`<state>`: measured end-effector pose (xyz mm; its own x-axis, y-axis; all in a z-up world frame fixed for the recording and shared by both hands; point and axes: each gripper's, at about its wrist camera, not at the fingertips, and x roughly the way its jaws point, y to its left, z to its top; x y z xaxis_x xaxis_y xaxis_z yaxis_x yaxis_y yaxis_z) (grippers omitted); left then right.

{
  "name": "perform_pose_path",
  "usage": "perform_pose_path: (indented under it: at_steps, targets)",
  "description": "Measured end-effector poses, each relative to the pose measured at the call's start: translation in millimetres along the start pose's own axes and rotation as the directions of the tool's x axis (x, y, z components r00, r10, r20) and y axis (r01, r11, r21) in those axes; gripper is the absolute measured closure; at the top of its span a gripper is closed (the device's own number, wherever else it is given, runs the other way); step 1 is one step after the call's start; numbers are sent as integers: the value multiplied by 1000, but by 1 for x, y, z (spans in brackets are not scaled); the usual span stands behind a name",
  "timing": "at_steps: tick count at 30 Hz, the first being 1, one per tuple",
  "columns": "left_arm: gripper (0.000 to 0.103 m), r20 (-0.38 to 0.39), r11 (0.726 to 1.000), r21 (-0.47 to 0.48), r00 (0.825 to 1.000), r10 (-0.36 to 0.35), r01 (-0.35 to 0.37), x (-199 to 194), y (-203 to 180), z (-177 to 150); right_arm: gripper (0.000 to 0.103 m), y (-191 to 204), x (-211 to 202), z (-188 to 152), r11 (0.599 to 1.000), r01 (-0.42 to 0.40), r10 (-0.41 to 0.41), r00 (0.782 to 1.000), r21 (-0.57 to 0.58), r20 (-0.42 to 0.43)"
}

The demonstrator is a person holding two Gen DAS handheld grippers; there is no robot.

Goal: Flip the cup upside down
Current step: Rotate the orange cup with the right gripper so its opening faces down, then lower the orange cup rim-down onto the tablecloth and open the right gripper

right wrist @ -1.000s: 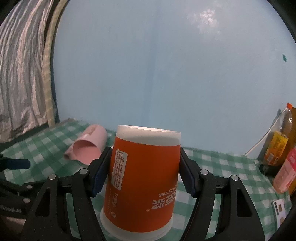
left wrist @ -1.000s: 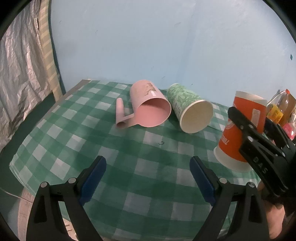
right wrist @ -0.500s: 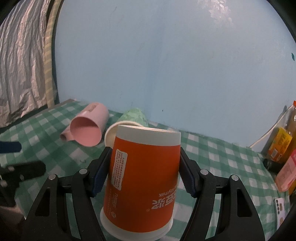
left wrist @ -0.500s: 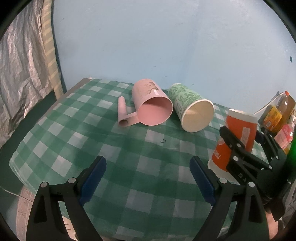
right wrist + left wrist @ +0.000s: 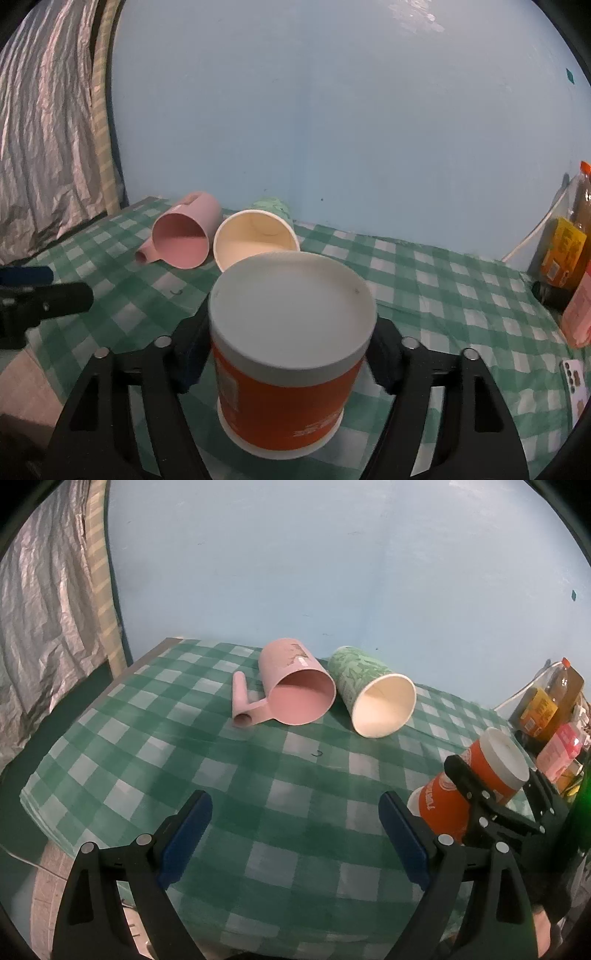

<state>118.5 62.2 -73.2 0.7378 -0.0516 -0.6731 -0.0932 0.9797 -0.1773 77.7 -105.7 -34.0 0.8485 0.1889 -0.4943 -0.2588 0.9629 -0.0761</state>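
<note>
orange paper cup sits upside down between the blue pads of the right tool, its white base facing up and toward the camera, its wider white rim below, tilted a little; whether the rim touches the table cannot be told. the right tool is closed on the cup, one pad pressed to each side of its wall. in the left wrist view the same cup shows at the right edge of the green and white checked cloth, leaning, with the black right tool gripping it from the near side. the left tool hovers over the near part of the table with its blue pads spread wide and nothing between them. farther back, near the blue wall, a pink mug lies on its side with its mouth toward the camera and its handle resting on the cloth; a green patterned paper cup lies on its side just beside it, on the right, touching or almost touching. bottles stand at the far right edge of the table, and a phone lies flat near them. crinkled silver foil hangs at the left.
</note>
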Motion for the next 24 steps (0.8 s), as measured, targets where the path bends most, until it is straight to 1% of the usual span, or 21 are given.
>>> perform_pose_path:
  at_steps: [2, 5, 8, 10, 12, 14, 18, 22, 24]
  targets:
    - [10, 5, 1000, -3, 1000, -7, 7, -2, -1, -1, 19, -2, -2, 2, 1000, -1, 1, 1000, 7, 10]
    - [10, 15, 1000, -11, 1000, -22, 23, -7, -1, -2, 15, -6, -11, 6, 1000, -22, 21, 999, 15, 38]
    - [10, 31, 999, -21, 999, -30, 31, -16, -1, -3, 15, -11, -22, 12, 999, -32, 30, 997, 31, 65]
    - [10, 49, 999, -19, 998, -32, 33, -25, -3, -4, 15, -14, -32, 16, 999, -26, 22, 996, 40, 86]
    - [8, 72, 999, -15, 997, -37, 39, -35, -4, -6, 15, -17, -45, 20, 999, -26, 21, 993, 44, 114]
    - [4, 100, 999, -5, 994, -48, 49, -47, -7, -8, 15, -20, -56, 23, 998, -37, 30, 991, 52, 132]
    - [1, 163, 997, 29, 984, -72, 69, -72, -14, -9, 15, -29, -81, 26, 995, -43, 28, 986, 90, 164]
    - [1, 213, 996, 58, 974, -75, 64, -90, -22, -14, 14, -35, -99, 25, 993, -63, 46, 985, 102, 165]
    - [1, 233, 996, 68, 970, -71, 57, -95, -26, -17, 14, -36, -108, 23, 992, -59, 41, 986, 112, 164]
